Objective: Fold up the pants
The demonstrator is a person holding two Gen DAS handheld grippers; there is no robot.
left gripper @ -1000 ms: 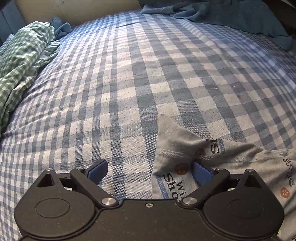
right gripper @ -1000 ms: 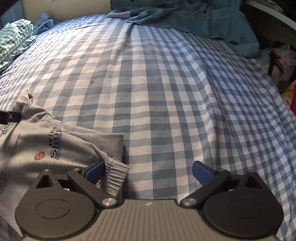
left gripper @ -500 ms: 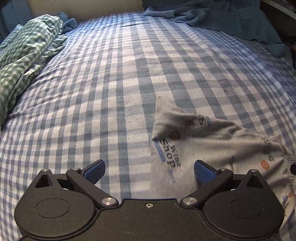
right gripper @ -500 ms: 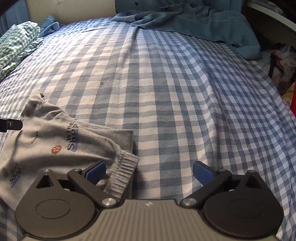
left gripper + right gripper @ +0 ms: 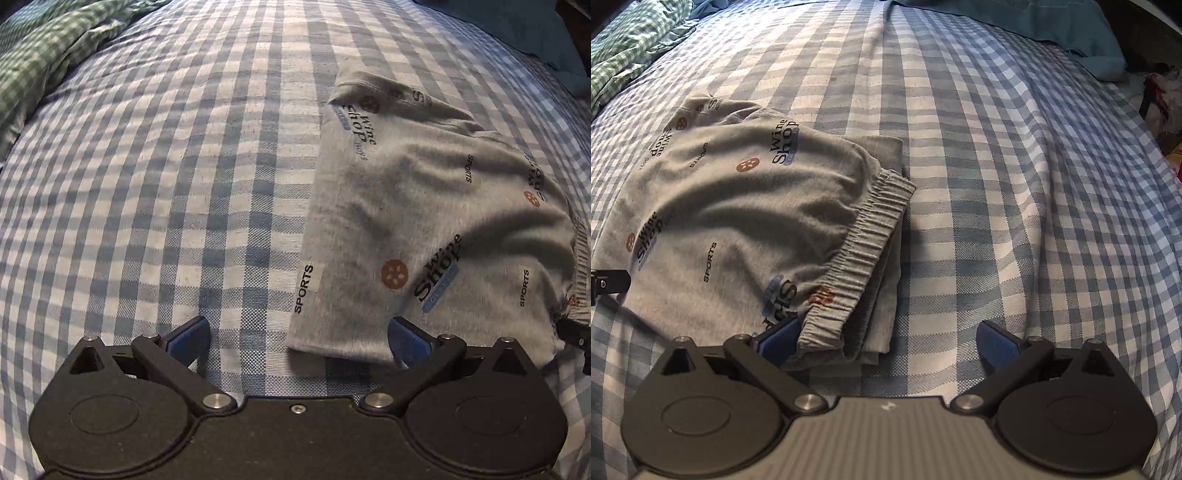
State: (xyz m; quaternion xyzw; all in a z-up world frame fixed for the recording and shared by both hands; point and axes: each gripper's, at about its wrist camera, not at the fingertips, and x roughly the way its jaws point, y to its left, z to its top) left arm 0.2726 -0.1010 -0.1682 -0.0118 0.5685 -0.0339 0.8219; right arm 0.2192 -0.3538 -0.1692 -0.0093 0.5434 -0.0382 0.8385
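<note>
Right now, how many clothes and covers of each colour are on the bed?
Grey: 1, the pants
Green check: 1, a cloth
Teal: 1, a blanket
Blue check: 1, the bedsheet
Total: 4

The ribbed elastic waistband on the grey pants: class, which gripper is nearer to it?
Right. The right gripper has its left finger beside the waistband. The left gripper sits at the pants' opposite, folded edge, with the waistband far to its right.

Left gripper (image 5: pixel 297 338) spread wide; right gripper (image 5: pixel 886 338) likewise.
</note>
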